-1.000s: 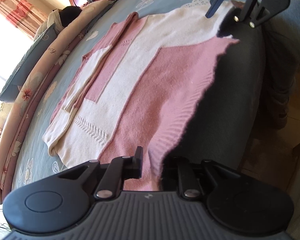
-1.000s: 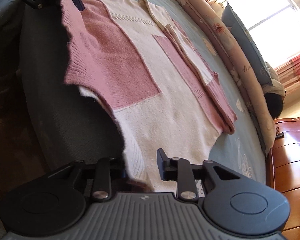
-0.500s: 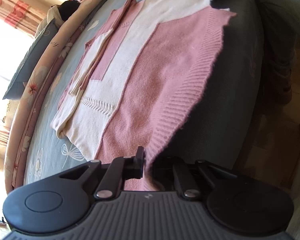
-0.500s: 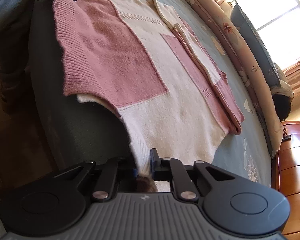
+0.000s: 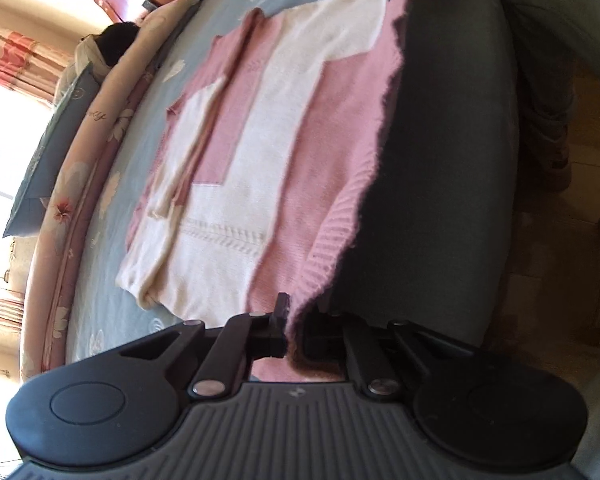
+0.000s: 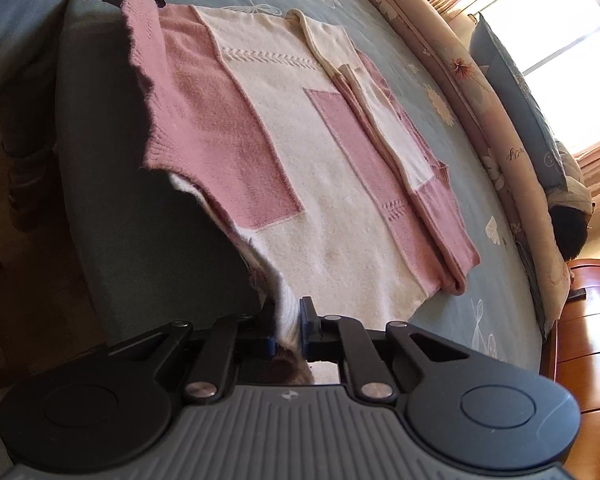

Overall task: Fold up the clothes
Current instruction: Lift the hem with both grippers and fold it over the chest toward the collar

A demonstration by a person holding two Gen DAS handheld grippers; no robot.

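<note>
At bed edge [image 5: 440, 160]: left gripper [image 5: 294, 328] and right gripper [image 6: 288, 328] both clamped on sweater [image 6: 320, 152] hem corners. Bottom-fold step, likely; next, carry hem evenly toward folded sleeves [image 6: 400, 152], keeping tension equal.

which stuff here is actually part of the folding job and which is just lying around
Part of the job:
- pink and cream sweater
- left gripper, shut on its hem
- right gripper, shut on its hem

Just lying about:
- blue pillow
- wooden cabinet
- curtains
</note>
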